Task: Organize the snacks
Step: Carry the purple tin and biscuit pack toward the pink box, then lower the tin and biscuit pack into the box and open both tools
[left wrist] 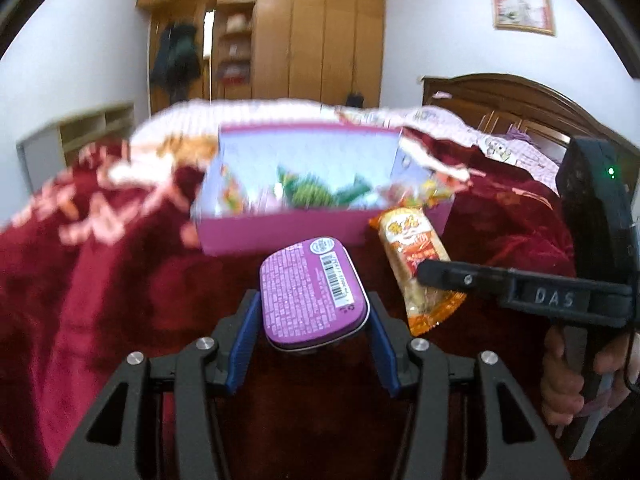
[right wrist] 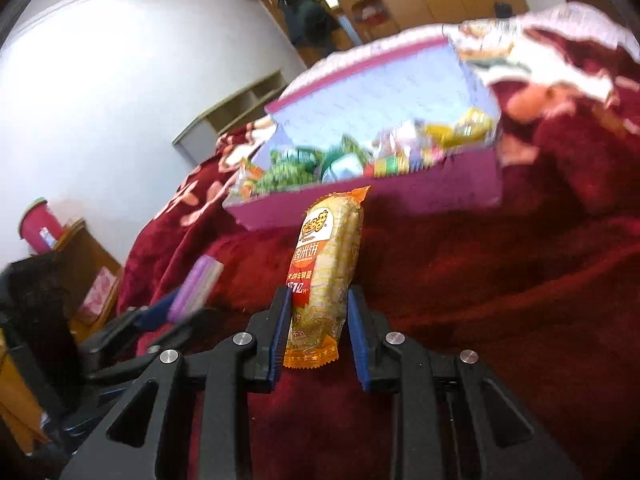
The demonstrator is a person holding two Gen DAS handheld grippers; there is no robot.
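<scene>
Nearest, the left gripper (left wrist: 314,320) is clamped on a purple tin (left wrist: 312,292), held above the red blanket (left wrist: 120,280) just before the pink box (left wrist: 280,232). Beside it, the right gripper (right wrist: 318,320) pinches an orange rice-cracker packet (right wrist: 328,272), also short of that box, which holds mixed snacks (left wrist: 316,194).

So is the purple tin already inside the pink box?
No, the purple tin sits between the left gripper's fingers, in front of the pink box and outside it.
</scene>
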